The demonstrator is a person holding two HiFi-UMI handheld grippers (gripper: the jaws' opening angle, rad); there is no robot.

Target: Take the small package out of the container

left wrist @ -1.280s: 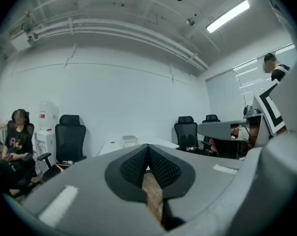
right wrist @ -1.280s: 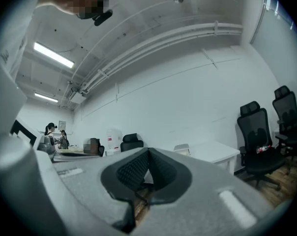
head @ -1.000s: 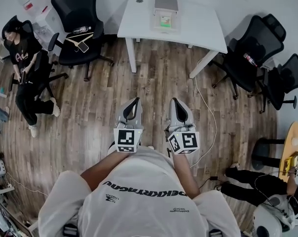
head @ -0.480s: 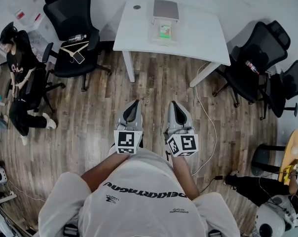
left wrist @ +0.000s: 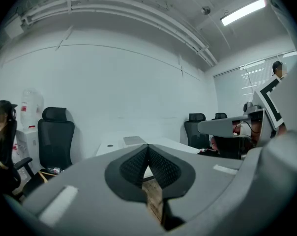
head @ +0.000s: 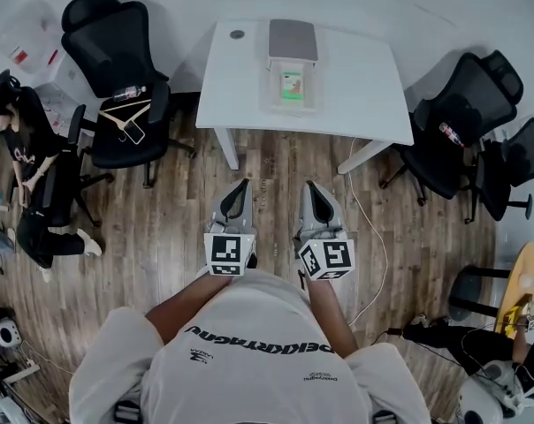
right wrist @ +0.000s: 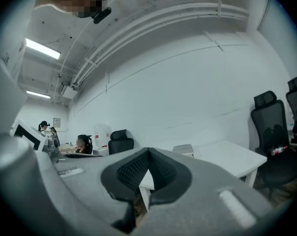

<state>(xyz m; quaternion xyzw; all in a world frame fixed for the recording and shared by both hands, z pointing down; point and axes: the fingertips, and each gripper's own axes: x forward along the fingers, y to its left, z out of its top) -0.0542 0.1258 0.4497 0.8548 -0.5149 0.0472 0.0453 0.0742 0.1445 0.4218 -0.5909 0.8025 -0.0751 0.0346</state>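
Head view: 1 container [head: 269, 92], 1 table [head: 364, 82]

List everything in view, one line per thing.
table: one, white, by the far wall
container: one, clear, on the table
small package: one, green, inside the container
flat box: one, grey, on the table beyond the container
office chairs: four, black, two each side of the table
bottles: two, clear, one on a chair each side
hanger: one, pale, beside the left bottle
cable: one, white, on the wood floor
seated person: one, dark clothes, far left
left gripper: one, grey, shut, empty
right gripper: one, grey, shut, empty
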